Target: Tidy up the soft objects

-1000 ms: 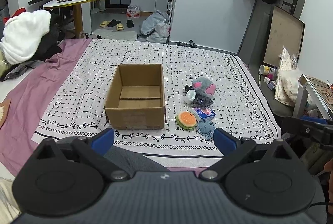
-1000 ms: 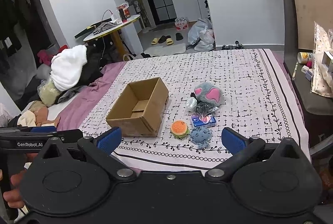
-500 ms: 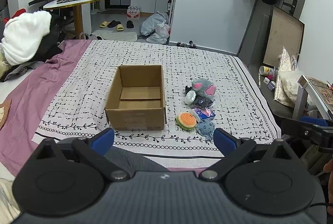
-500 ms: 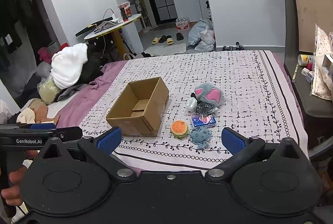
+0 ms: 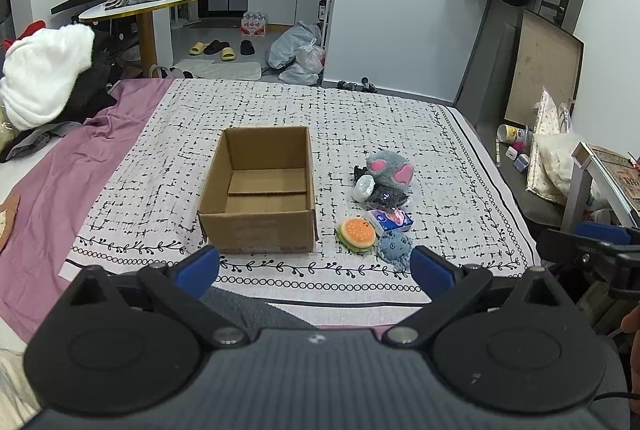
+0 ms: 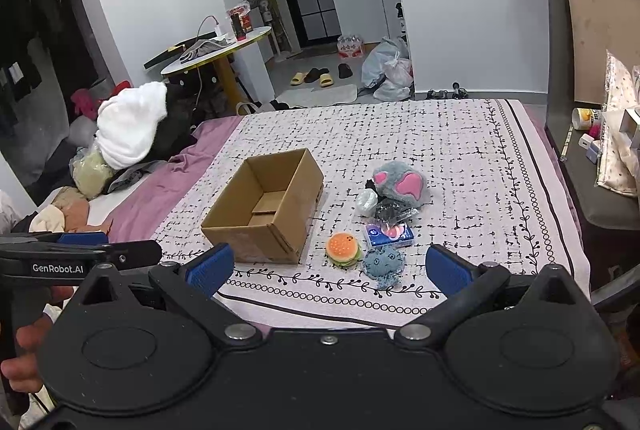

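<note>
An open, empty cardboard box [image 5: 260,190] [image 6: 266,206] sits on the patterned bedspread [image 5: 360,118]. To its right lies a cluster of soft items: a grey plush with pink ears [image 5: 390,168] [image 6: 400,184], a burger plush [image 5: 357,233] [image 6: 342,248], a blue plush [image 5: 395,246] [image 6: 382,263], a blue tissue pack [image 5: 389,220] [image 6: 389,234], a white ball [image 5: 363,187] and a dark bag [image 5: 386,198]. My left gripper [image 5: 314,268] is open and empty, held before the bed's near edge. My right gripper [image 6: 330,268] is open and empty, likewise short of the bed.
A pile of white and dark clothes [image 5: 44,78] lies at the bed's left on a purple sheet [image 5: 60,166]. A round table [image 5: 144,0] stands behind it. A chair with clutter [image 6: 600,158] stands at the bed's right. The other gripper shows at each view's edge.
Both views have shifted only slightly; the grippers stay open and nothing on the bed has moved.
</note>
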Demonstrator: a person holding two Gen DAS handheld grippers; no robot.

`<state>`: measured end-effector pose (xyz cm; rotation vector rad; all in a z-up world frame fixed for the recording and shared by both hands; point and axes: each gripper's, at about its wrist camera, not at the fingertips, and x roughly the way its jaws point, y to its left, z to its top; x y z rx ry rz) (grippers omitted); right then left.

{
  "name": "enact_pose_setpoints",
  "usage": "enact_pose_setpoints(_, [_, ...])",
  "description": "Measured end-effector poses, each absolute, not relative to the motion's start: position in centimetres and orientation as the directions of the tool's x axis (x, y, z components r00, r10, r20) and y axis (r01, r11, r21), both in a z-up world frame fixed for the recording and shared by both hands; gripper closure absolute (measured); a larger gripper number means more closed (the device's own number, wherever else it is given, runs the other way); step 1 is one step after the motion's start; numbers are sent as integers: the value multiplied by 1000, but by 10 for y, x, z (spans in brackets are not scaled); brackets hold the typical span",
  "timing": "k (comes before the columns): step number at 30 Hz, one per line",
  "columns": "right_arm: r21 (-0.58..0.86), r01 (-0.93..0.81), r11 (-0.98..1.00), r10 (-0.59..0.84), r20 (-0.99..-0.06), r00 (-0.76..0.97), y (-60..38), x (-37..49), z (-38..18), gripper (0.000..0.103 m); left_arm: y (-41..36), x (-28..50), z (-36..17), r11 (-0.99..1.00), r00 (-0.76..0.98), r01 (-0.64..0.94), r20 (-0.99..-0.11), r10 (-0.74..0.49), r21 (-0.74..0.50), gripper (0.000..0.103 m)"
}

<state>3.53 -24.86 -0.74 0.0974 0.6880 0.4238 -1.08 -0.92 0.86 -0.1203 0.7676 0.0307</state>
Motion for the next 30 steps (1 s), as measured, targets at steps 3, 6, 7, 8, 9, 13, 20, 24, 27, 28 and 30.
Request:
enact_pose_setpoints(3, [216,-338,916,398,-600,694,-249,38,-10,0,-12,-8,6,993,718,-66,-696,-20,-98,2])
enact_pose_setpoints(6, [224,-333,916,399,-598,695,-249,40,-11,0,-13,-4,4,994,714,-62,-700,-22,-94,2])
enact_pose_setpoints(7, [227,-333,915,401,-598,694,-249,41,-12,0,-14,-3,4,994,714,-62,-700,-22,-95,2])
enact_pose_setpoints(8, [230,-331,915,401,-598,694,-249,42,-12,0,-14,-2,3,993,715,-65,-698,-20,-95,2])
enact_pose_setpoints(9, [230,-331,915,401,-598,694,-250,43,-12,0,-14,-2,3,993,718,-70,-696,-17,-96,2])
enact_pose_setpoints(13, [235,-326,916,400,-600,693,-251,47,-16,0,-12,2,1,991,720,-80,-694,-17,-107,2])
enact_pose_setpoints(20, [251,-318,914,404,-615,677,-253,56,-28,0,-9,15,-6,987,712,-105,-702,-9,-120,2])
enact_pose_setpoints(24, [258,-315,913,407,-622,669,-254,64,-37,0,-10,23,-14,985,705,-116,-709,-10,-129,2])
enact_pose_setpoints(27, [267,-305,914,405,-629,664,-256,72,-46,0,-12,31,-22,983,697,-118,-717,-17,-139,2])
enact_pose_setpoints(28, [274,-299,914,405,-631,661,-257,74,-49,0,-13,34,-25,984,694,-116,-719,-19,-138,2])
enact_pose_setpoints(30, [302,-286,909,416,-634,652,-261,80,-57,0,-17,40,-31,984,689,-113,-724,-21,-135,2])
